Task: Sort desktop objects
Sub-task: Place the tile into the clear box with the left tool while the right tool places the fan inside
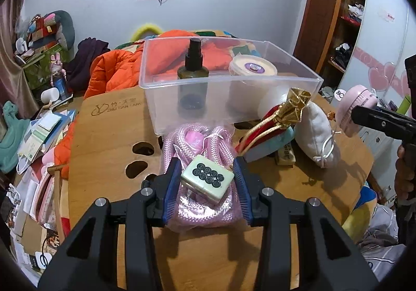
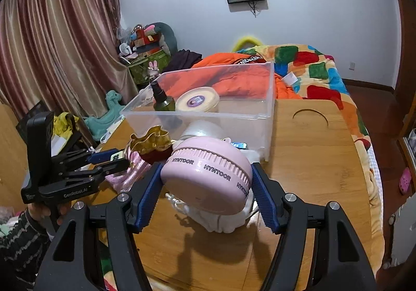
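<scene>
My left gripper [image 1: 206,181] is shut on a pale green mahjong-tile charm [image 1: 206,180] and holds it above a bagged pink rope [image 1: 197,145] on the wooden table [image 1: 104,140]. My right gripper [image 2: 206,187] is shut on a round pink HYNTOOR device [image 2: 208,174], held above a white pouch [image 2: 223,220]. The clear plastic bin [image 1: 228,88] behind holds a dark spray bottle [image 1: 193,70] and a round cream tub [image 1: 251,65]. In the right wrist view the left gripper [image 2: 109,161] is at the left with the charm.
A red and gold pouch [image 1: 283,111], a teal item and the white pouch [image 1: 317,129] lie right of the rope. An orange jacket [image 1: 109,70] and colourful blanket [image 2: 312,70] lie behind the bin. Papers clutter the left floor [image 1: 39,140]. The table has cut-out holes [image 1: 141,149].
</scene>
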### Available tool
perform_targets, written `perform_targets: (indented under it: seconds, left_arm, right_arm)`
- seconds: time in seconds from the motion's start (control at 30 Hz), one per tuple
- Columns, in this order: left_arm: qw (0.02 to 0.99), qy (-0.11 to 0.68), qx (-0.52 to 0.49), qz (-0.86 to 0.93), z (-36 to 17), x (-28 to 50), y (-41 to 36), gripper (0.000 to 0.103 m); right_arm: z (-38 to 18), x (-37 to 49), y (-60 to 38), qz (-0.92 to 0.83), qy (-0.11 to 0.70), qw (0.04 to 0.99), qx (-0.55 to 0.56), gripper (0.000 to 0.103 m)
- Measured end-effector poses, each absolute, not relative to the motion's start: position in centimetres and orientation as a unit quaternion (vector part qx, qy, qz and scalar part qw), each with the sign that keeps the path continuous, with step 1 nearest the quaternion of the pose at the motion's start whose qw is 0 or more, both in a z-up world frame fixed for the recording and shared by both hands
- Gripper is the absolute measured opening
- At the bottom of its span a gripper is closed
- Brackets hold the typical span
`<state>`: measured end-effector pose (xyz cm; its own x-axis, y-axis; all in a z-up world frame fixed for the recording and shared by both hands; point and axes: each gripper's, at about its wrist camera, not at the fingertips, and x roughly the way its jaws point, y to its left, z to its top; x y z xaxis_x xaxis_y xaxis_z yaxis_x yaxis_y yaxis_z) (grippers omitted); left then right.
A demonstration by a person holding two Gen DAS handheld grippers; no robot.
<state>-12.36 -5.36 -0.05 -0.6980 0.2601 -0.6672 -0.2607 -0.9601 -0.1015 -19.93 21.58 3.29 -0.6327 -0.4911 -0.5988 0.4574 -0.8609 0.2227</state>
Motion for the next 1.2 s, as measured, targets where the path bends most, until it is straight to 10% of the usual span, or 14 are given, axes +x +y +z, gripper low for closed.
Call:
perform_targets:
  seconds: [1.2]
  left_arm:
    - [0.139,-0.011,-0.307,0.942,5.9,-17.5,-4.7,0.041]
  right_arm:
    - [6.6,-26.5,21.7,-0.911,-0.022,0.278,0.303,0.063]
